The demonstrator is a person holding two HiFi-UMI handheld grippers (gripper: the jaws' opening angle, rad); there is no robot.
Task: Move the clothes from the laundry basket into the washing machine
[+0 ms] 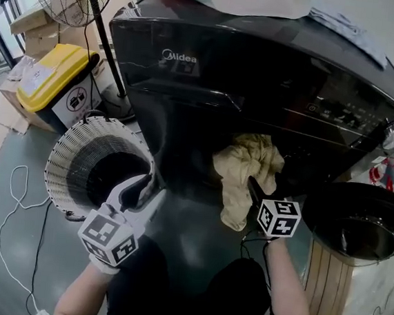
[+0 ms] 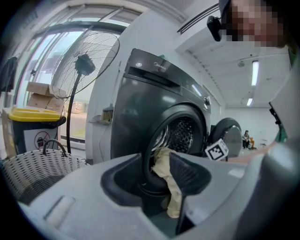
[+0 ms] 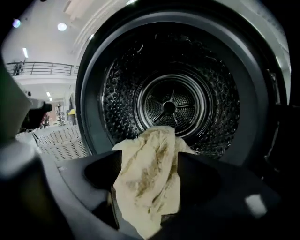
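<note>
Head view: the left claw point(image 1: 144, 188) gapes empty, the white woven plastic laundry basket point(image 1: 65, 149) just to its left. The right claw point(image 1: 253, 186) sits at the mouth of the dark grey front-loading washing machine point(image 1: 260, 76).

Left gripper view: jaws apart, nothing between.

Right gripper view: jaws spread, with the crumpled beige cloth point(image 3: 150, 183) lying loose between them and the perforated steel drum point(image 3: 171, 105) beyond.

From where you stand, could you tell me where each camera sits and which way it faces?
Head view: on the person's head, looking down on the washing machine, laundry basket, both forearms, left tool and right tool.
Left gripper view: on the left tool, facing the machine's open front; open jaws show.
Right gripper view: on the right tool, facing into the drum; beige cloth between its parted jaws.
Shared: all three show cloth and basket.
</note>
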